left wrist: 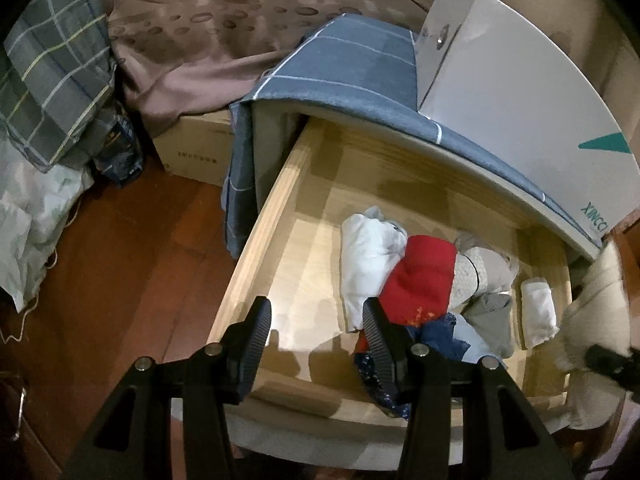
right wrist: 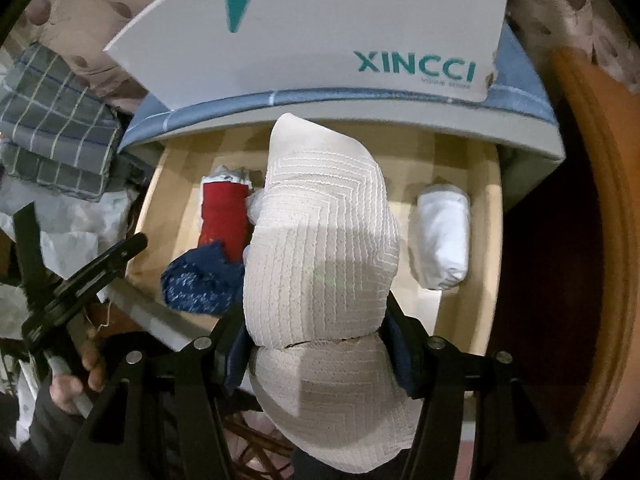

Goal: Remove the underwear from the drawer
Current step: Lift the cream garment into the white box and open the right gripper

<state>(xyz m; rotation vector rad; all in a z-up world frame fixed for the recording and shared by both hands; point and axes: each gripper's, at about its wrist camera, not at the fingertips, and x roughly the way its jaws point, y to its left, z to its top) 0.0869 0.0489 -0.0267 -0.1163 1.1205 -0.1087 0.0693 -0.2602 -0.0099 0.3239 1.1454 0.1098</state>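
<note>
Reddish wood floor (left wrist: 132, 256), brown leaf-print curtain (left wrist: 224, 12), cardboard box (left wrist: 196, 148), plaid bedding (left wrist: 52, 80), dim light.

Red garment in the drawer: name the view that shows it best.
Left wrist view: the red garment lies broad and near, just past the open left gripper. In the right wrist view it is smaller, partly hidden by the cream underwear.

The open wooden drawer (left wrist: 280, 216) carries folded clothes on its pale bottom — a white bundle (left wrist: 370, 256), a red piece (left wrist: 424, 276), a dark blue item (left wrist: 436, 334) and a small white roll (left wrist: 538, 312). The cabinet top above — under grey checked cloth (left wrist: 348, 68) — bears a white box (left wrist: 500, 92).
</note>
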